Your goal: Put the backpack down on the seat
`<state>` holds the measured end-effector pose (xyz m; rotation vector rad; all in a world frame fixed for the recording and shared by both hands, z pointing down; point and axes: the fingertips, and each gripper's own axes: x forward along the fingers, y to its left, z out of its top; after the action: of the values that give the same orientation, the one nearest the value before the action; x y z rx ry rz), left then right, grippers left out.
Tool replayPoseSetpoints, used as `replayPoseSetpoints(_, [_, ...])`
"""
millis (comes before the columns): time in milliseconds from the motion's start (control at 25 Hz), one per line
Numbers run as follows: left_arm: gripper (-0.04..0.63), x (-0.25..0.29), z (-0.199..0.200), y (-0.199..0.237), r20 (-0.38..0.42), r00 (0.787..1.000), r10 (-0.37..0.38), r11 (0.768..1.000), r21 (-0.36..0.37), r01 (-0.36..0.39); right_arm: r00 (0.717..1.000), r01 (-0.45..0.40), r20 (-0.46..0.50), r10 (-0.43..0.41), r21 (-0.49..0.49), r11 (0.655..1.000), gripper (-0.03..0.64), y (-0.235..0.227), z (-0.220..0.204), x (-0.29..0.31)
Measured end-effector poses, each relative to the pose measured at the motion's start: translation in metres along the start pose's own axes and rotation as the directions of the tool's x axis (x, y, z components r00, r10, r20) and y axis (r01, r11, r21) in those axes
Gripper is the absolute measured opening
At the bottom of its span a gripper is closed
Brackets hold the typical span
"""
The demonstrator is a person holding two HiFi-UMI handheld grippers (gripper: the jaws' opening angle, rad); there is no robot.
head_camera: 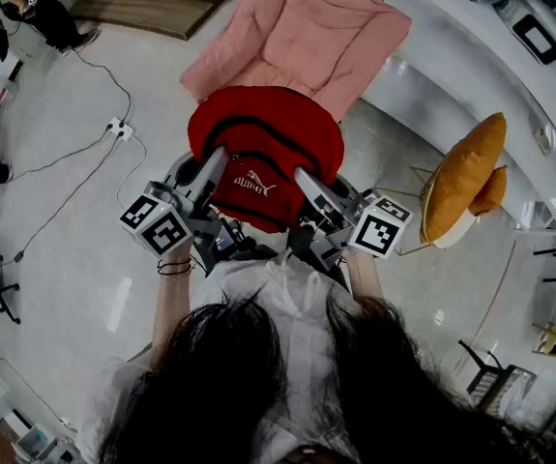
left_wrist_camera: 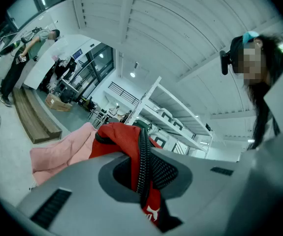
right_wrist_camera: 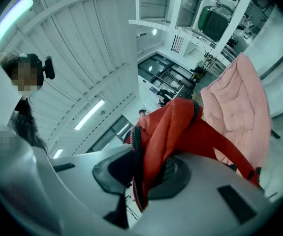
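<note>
The backpack (head_camera: 263, 153) hangs in the air just short of the seat (head_camera: 302, 27), carried from both sides so it stays even and clear of the floor. My left gripper (left_wrist_camera: 142, 173) is clenched on red fabric and zip at its left edge, my right gripper (right_wrist_camera: 140, 168) likewise at its right, both level. I judge it must go farther before lowering. An orange cushion (head_camera: 466, 172) sits well off right

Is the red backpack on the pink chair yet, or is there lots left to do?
Done: the left gripper and right gripper are both clamped on the red backpack, holding it up. In hand: it hangs by the pink chair, apparently not resting on it yet. Left: lower it onto that chair and let go.
</note>
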<state>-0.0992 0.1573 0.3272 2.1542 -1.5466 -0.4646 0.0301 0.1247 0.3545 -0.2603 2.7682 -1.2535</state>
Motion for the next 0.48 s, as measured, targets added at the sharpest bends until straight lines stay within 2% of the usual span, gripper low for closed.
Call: replayPoseSetpoints(480, [0.046,0.006,-0.005,-0.005,0.003,1.0,0.014,1.0,0.011,-0.014,1.0,-0.002,-0.011,0.002,-0.021,1.0,0.064,-0.011,0.008,-0.003])
